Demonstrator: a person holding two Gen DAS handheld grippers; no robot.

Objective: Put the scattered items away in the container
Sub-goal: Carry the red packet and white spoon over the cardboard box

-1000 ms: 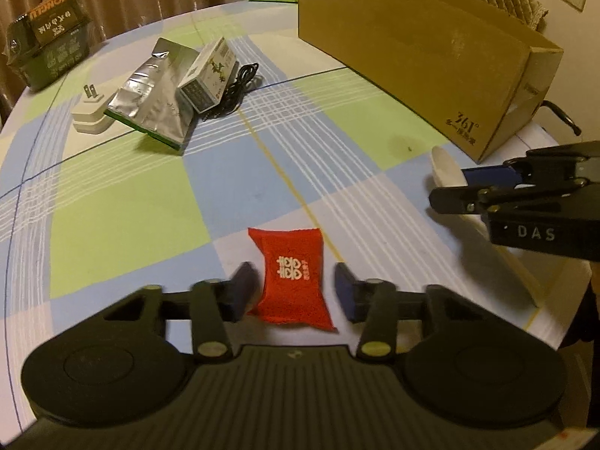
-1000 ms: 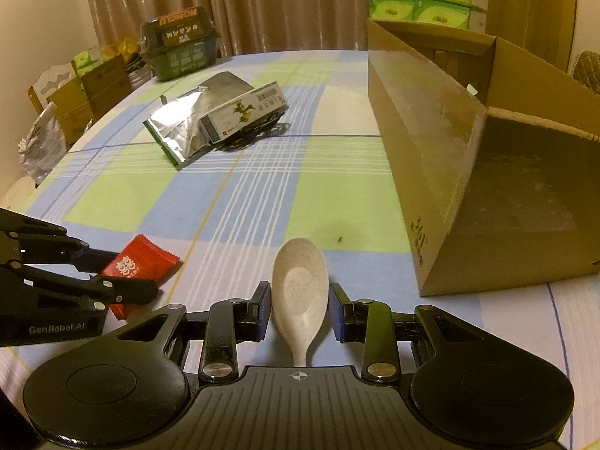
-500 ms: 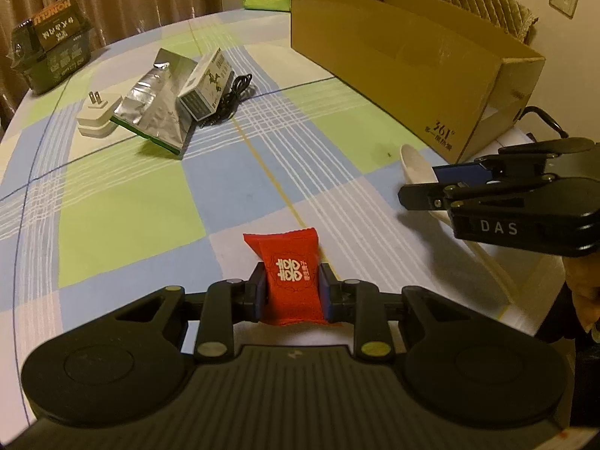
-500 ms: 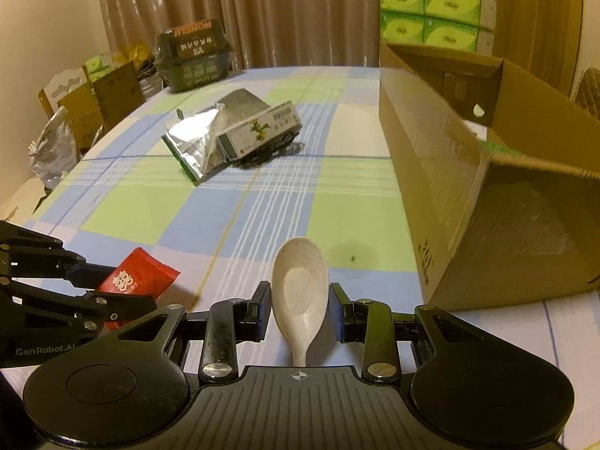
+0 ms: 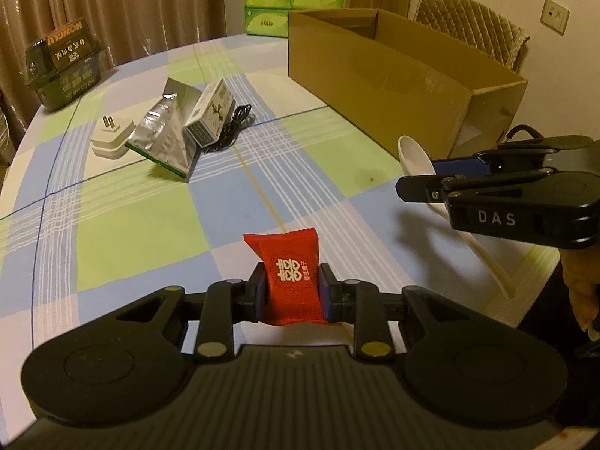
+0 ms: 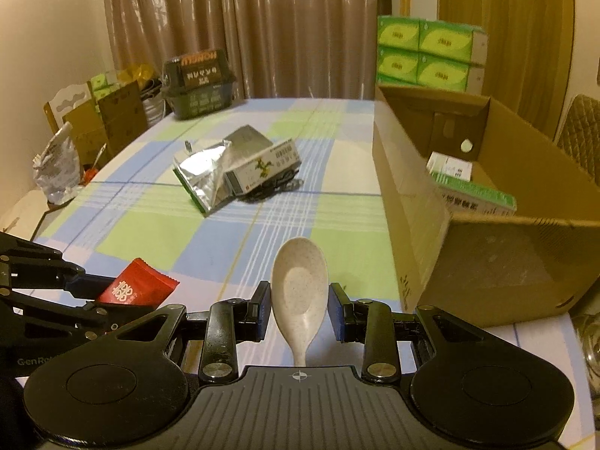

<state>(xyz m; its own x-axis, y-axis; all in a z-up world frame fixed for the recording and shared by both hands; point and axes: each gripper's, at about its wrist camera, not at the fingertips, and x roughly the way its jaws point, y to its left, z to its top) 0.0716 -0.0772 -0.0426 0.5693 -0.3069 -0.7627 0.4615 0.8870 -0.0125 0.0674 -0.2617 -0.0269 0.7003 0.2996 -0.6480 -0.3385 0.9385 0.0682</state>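
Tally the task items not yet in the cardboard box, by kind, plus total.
Red snack packet: 1
Spoon: 1
Silver foil pouch: 1
Small printed carton: 1
White plug adapter: 1
Black cable: 1
Total: 6

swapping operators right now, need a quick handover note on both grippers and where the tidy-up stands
Left gripper: jaws shut on the red sachet, held off the table.
Right gripper: jaws shut on the beige spoon, bowl forward, also off the table.
Cardboard box: open, to the right; green-and-white packets already inside.
Left to do: drop the sachet and spoon in the box, then fetch the pile mid-table: foil pouch, small white carton, black cable, white plug adapter.
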